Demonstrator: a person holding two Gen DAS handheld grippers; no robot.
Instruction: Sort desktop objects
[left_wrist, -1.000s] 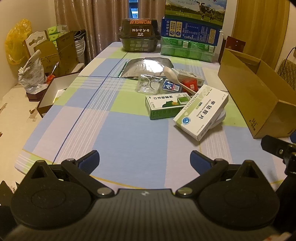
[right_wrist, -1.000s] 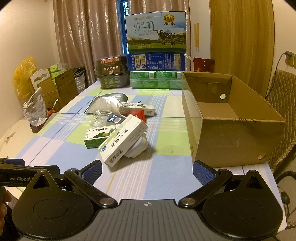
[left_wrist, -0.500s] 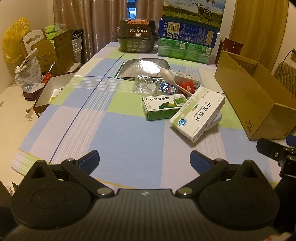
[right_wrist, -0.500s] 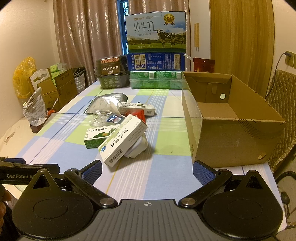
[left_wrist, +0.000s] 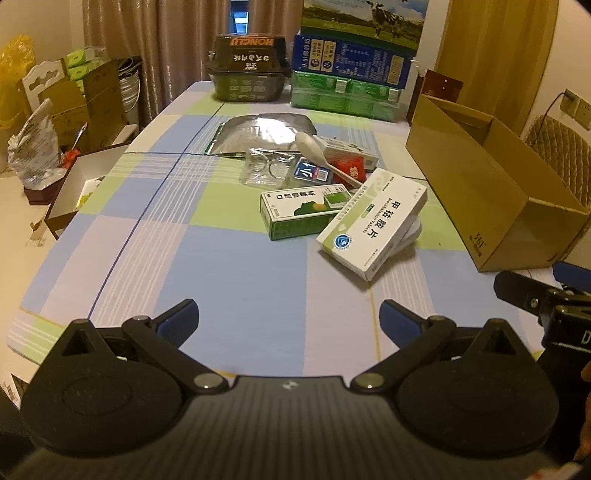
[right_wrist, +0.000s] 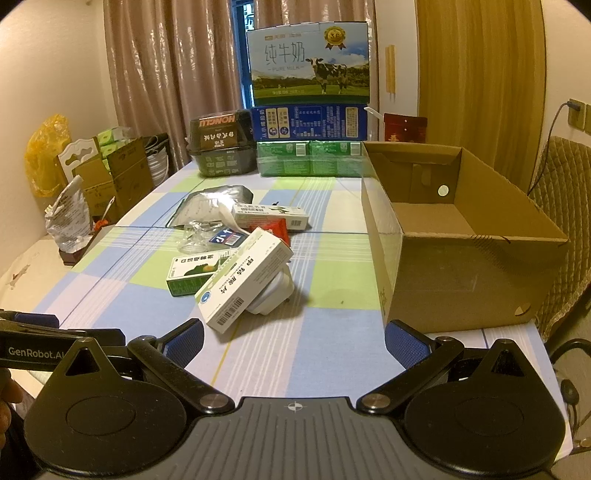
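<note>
At twelve o'clock from the spread, empty right gripper (right_wrist: 293, 338) a white medicine box (right_wrist: 243, 282) is propped aslant — judged light, stiff — best pinched across its narrow sides.

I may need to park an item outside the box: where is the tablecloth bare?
Free: the near strip between the white-and-green medicine box and the table edge, and the left half beside the green carton. A narrow lane runs along the open brown cardboard box. Crowded: the middle cluster around the silver foil pouch.

Milk carton (right_wrist: 309, 62) reads "PURE MILK"; gripper arm (right_wrist: 33, 352) "GenRobot.AI".
</note>
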